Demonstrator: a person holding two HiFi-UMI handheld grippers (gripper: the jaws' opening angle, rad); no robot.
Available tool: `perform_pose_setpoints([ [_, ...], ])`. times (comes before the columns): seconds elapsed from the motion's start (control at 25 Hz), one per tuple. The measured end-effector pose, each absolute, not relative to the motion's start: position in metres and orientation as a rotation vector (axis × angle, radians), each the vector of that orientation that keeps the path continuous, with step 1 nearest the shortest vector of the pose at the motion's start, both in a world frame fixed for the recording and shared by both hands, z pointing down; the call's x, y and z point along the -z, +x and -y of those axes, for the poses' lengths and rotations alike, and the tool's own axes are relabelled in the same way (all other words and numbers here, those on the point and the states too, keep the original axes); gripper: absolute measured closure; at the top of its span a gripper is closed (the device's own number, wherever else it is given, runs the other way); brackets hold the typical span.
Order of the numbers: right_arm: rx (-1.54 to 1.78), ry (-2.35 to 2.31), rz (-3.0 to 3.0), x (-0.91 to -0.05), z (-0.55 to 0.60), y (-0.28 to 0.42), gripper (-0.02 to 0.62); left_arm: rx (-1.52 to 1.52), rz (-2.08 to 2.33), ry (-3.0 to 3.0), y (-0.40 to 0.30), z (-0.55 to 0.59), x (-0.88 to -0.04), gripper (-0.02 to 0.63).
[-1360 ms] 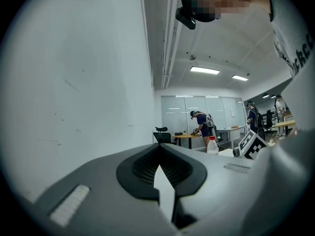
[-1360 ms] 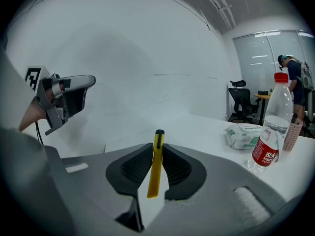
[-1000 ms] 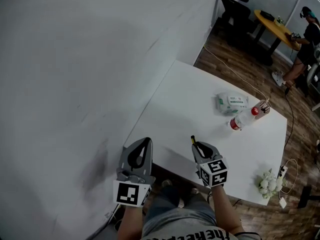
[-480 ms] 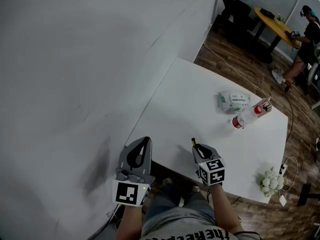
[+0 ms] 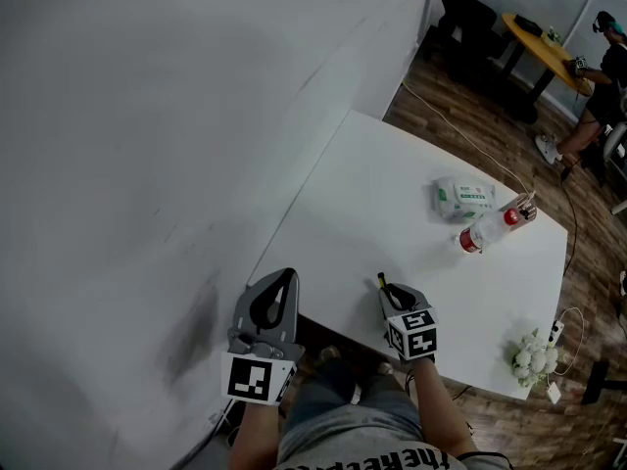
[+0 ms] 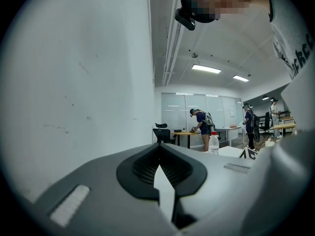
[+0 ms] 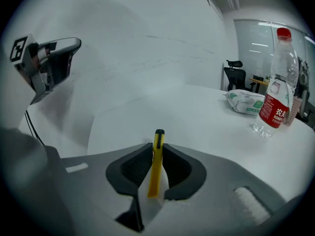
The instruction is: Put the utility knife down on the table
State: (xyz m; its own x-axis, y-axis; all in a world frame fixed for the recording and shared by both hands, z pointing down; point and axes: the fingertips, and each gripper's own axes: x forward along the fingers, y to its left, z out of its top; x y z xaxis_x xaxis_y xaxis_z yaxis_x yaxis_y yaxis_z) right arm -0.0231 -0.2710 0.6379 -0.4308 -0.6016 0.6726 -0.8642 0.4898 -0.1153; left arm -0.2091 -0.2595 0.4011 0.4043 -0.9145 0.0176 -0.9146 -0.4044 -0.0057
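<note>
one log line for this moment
right gripper: shut on utility knife | left gripper: shut, empty | table: utility knife not yet set down

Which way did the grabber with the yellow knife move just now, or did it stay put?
Yes, a little. The right gripper, shut on the utility knife, slid back from the water bottle toward the table's near edge.

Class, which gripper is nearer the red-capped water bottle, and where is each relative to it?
Right. The right gripper is over the near edge of the table, the water bottle ahead to its right; the left gripper is farther left again.
</note>
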Motion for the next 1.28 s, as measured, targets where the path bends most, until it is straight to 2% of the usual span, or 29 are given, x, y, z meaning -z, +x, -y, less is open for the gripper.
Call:
perform_pose_setpoints([
  [1.16,-0.584,1.188,2.140,-0.641,0.270,-0.021,0.515,-0.018,1.708,2.638,-0.198,0.256,-0.400,0.592],
  [1.28,-0.575,1.206,2.200,-0.627,0.269,-0.020,0.566,-0.015,1.706,2.645,-0.194,0.255,-0.397,0.592],
])
